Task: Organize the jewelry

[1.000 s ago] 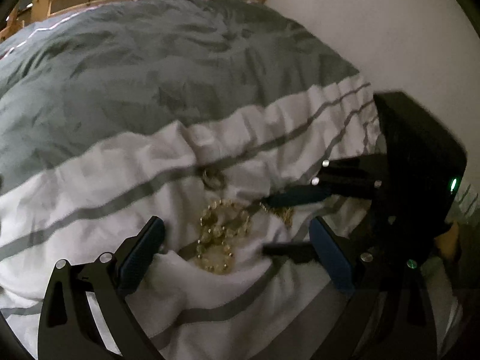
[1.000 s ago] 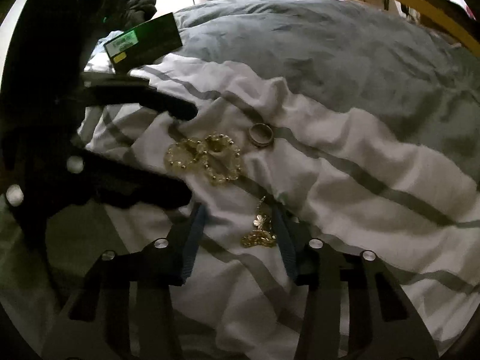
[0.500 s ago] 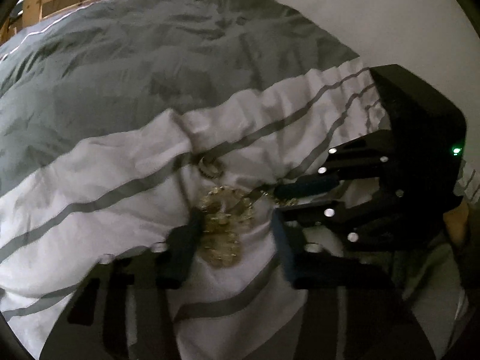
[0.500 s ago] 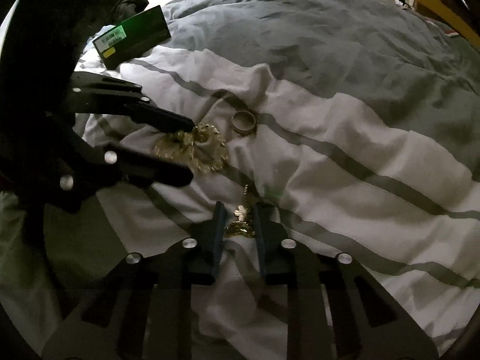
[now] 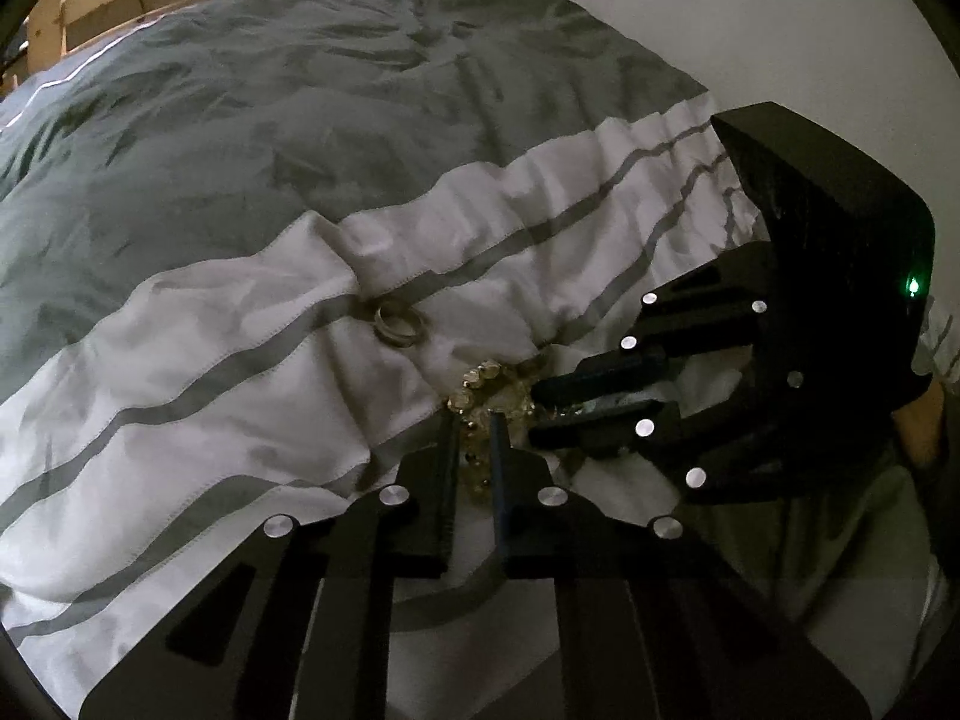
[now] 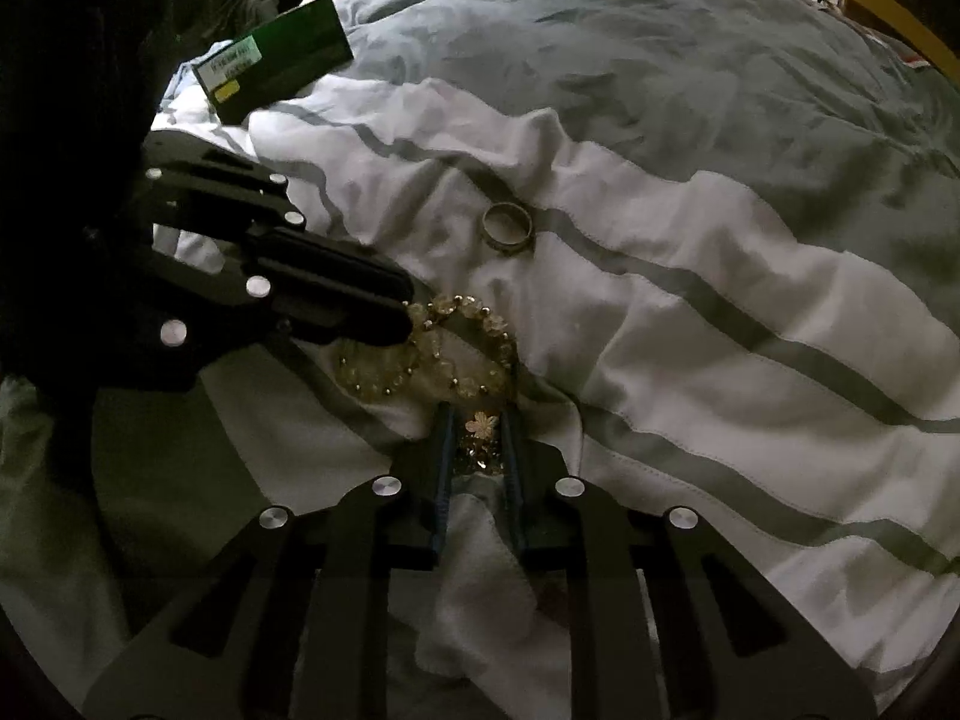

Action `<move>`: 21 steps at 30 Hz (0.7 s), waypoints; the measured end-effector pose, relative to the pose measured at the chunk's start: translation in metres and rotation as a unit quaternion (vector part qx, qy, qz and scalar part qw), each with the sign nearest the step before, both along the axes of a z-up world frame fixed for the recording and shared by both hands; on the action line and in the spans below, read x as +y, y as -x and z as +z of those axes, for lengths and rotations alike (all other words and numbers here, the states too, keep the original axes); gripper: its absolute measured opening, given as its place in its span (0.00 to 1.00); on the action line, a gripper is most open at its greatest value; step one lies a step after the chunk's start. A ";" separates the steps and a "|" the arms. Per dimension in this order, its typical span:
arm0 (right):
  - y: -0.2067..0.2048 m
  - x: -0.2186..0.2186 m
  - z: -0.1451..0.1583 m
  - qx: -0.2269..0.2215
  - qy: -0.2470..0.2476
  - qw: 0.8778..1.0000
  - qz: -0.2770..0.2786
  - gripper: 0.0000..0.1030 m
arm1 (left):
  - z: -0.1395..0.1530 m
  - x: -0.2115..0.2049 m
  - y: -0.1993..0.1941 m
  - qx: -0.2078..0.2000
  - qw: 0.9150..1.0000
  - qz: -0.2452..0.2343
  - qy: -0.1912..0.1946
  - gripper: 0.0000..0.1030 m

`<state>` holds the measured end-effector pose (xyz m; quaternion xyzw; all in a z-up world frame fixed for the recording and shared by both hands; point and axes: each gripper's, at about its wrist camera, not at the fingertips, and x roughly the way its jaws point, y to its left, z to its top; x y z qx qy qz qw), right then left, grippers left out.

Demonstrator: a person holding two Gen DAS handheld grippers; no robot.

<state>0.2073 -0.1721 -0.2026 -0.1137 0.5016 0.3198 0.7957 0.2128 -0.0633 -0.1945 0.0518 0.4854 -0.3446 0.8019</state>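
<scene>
While both sets of tongs point down at the striped grey-and-white duvet (image 6: 690,324), each has jewelry between its fingers. The left gripper (image 5: 474,450) has just been closing, and its jaws now stand nearly together, pinched on the beaded bracelet (image 5: 489,396), whose pale beads show in the narrow slit between the pads and spill out just beyond the tips. From the right wrist view that bracelet (image 6: 456,348) lies in a loose loop just ahead of the right gripper (image 6: 477,450), with the left gripper's dark fingertips (image 6: 384,306) touching its far-left side. The right gripper has also been closing; its jaws sit close together on the gold flower-charm chain (image 6: 480,432) (one small flower shows clearly, the rest is a bunched tangle). A plain ring (image 6: 508,227) rests on the duvet beyond both tongs, apart from them. Farther off to the right gripper's left lies a green card (image 6: 276,60).
</scene>
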 end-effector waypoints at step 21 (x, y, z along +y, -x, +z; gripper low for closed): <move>-0.014 -0.024 0.023 -0.016 -0.089 0.994 -0.056 0.14 | 0.013 0.027 -0.013 -0.028 0.996 0.083 0.007 0.07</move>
